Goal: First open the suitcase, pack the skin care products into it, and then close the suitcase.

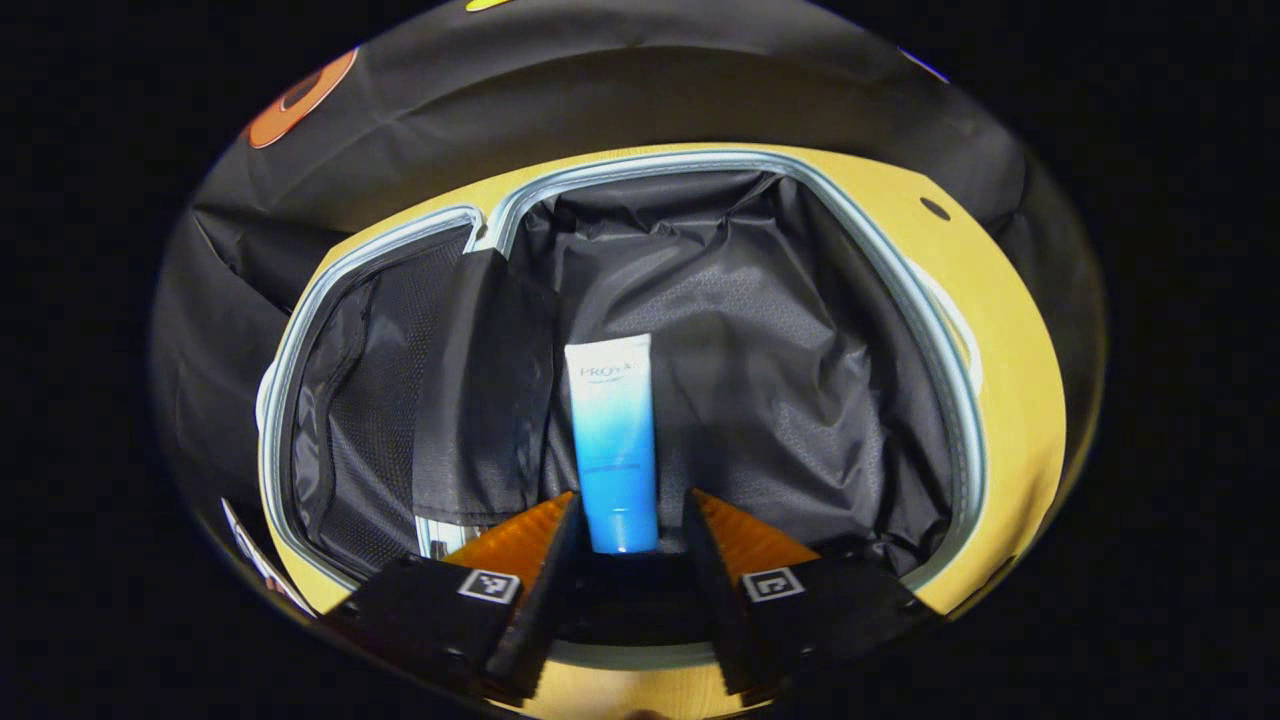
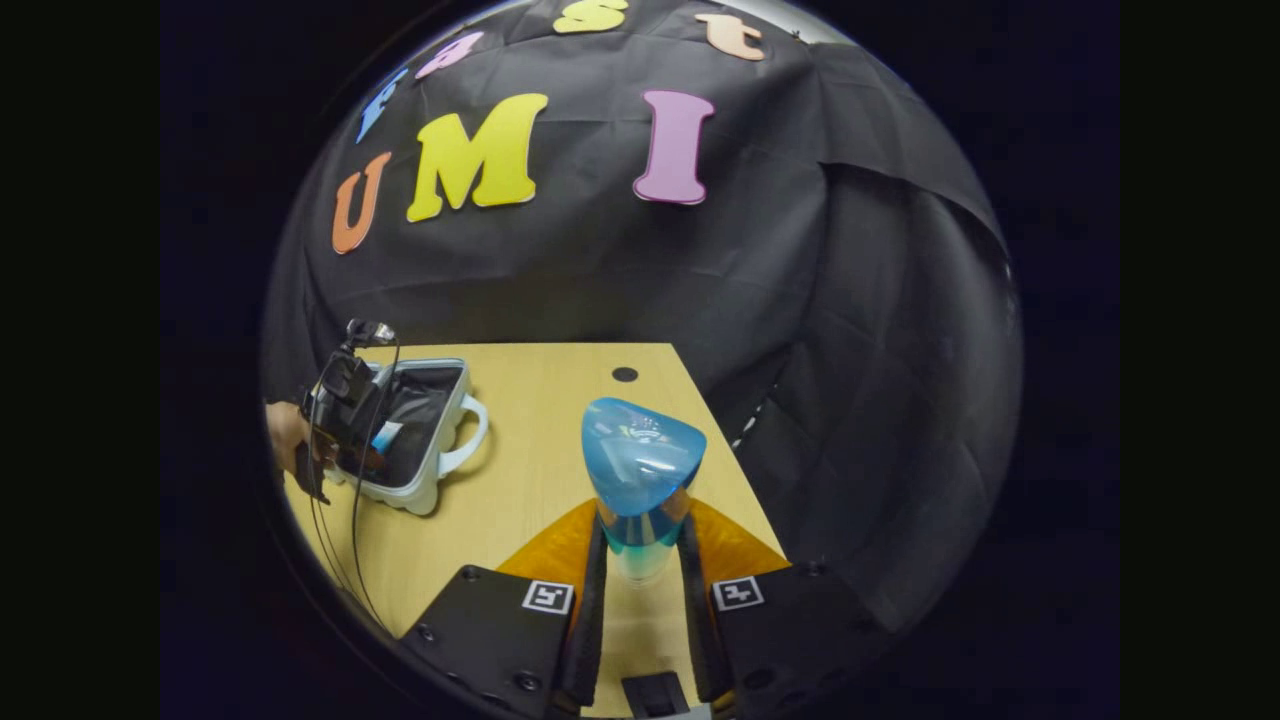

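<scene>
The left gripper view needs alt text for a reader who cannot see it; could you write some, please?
The left gripper holds a blue and white tube over the open suitcase, whose dark lining is crumpled. The suitcase lies on a wooden table.

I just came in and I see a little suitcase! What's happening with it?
Someone is packing skin care things. The suitcase lies open on the wooden table. The left tool reaches over it with a blue and white tube between its fingers, though I can't tell if they still pinch it. The right tool waits over the table, squeezing a blue bottle that isn't packed yet.
</scene>
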